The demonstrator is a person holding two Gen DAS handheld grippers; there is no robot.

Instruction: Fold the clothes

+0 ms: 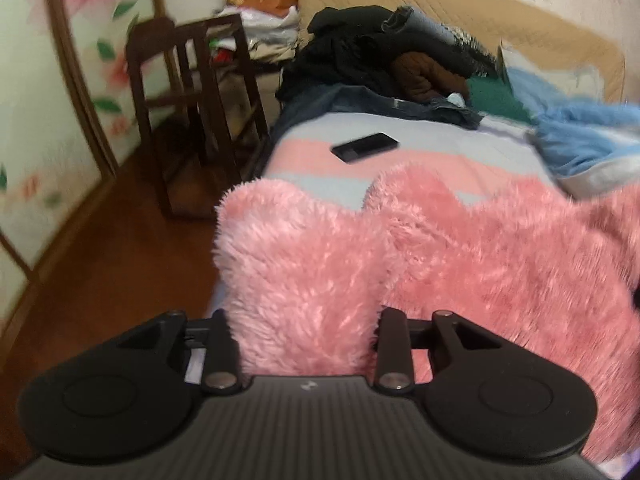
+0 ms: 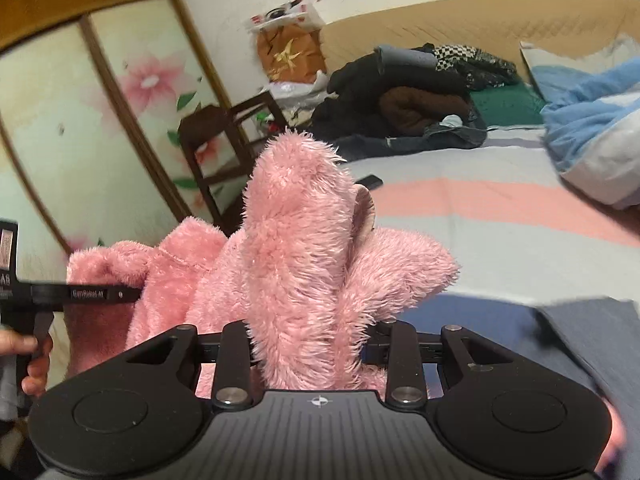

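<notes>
both tools hold the pink fleece [image 1: 312, 272] up off the bed [image 1: 420, 152]. the left tool [image 1: 308, 344] has a thick fold of it bunched between its fingers, the pile hiding the tips; the fabric spreads right across the near bed. in the right wrist view the right tool [image 2: 316, 344] is clamped on another bunch of fleece [image 2: 296, 248], which stands up in a tall tuft in front of it. the left tool [image 2: 96, 294] shows at the left edge there, gripping the fleece's left end, with a hand [image 2: 34, 364] on its trigger.

a phone [image 1: 365, 146] lies on the striped bed beyond the fleece. farther back sits a pile of dark clothes [image 1: 384, 68], with a blue blanket [image 1: 580, 136] to the far right. a chair [image 1: 192, 108] stands on the floor left of the bed, by a flowered door [image 1: 60, 80].
</notes>
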